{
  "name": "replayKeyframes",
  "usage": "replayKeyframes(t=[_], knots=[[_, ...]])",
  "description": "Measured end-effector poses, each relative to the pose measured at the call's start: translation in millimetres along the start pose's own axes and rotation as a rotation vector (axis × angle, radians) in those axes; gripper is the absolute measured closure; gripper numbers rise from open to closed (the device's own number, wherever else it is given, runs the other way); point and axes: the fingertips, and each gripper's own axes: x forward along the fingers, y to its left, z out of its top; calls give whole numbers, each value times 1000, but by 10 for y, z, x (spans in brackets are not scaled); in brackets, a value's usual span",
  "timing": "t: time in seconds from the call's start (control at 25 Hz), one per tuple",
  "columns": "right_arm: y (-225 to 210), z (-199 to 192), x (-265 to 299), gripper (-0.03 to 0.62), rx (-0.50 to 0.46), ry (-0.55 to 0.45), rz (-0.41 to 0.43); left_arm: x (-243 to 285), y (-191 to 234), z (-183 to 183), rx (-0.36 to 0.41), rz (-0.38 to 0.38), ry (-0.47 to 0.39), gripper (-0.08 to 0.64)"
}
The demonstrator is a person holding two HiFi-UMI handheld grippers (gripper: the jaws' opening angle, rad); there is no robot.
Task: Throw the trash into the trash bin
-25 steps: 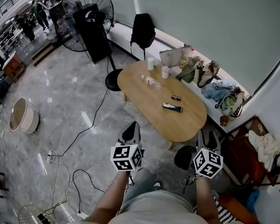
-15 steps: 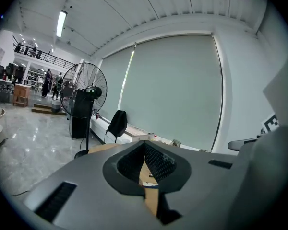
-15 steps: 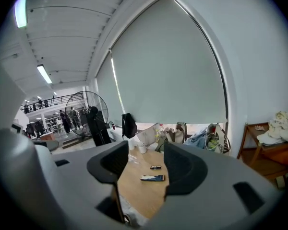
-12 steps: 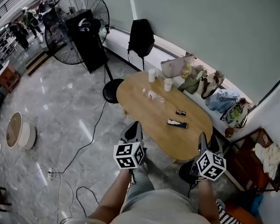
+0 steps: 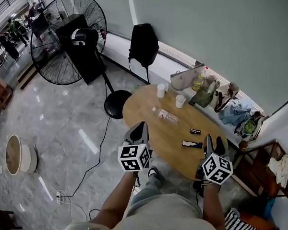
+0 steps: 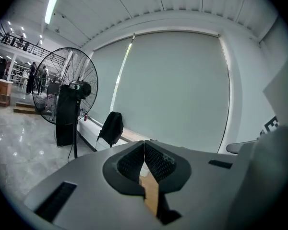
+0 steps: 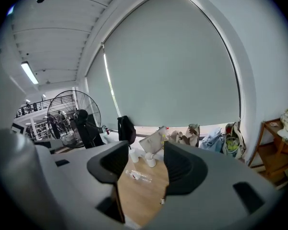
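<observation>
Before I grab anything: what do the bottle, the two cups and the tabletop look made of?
Bottle: clear, with the table's colour showing through, so likely thin plastic.
Cups: opaque matte white, probably paper, though plastic is possible.
Tabletop: light tan, smooth and low-sheen; it looks like wood or a wood-look laminate.

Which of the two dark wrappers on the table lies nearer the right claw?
The longer wrapper, beside the right claw; the shorter wrapper lies farther off.
</observation>
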Motion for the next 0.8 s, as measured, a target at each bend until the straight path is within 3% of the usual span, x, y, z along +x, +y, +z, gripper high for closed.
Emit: replayKeyframes(t=[0.28, 0.8], knots=[[355, 37, 591, 354, -17, 34, -14, 589, 556, -26, -15, 11, 66, 541], [373, -433, 1418, 351, -61, 187, 77, 894, 855, -577, -100, 112, 155, 541]])
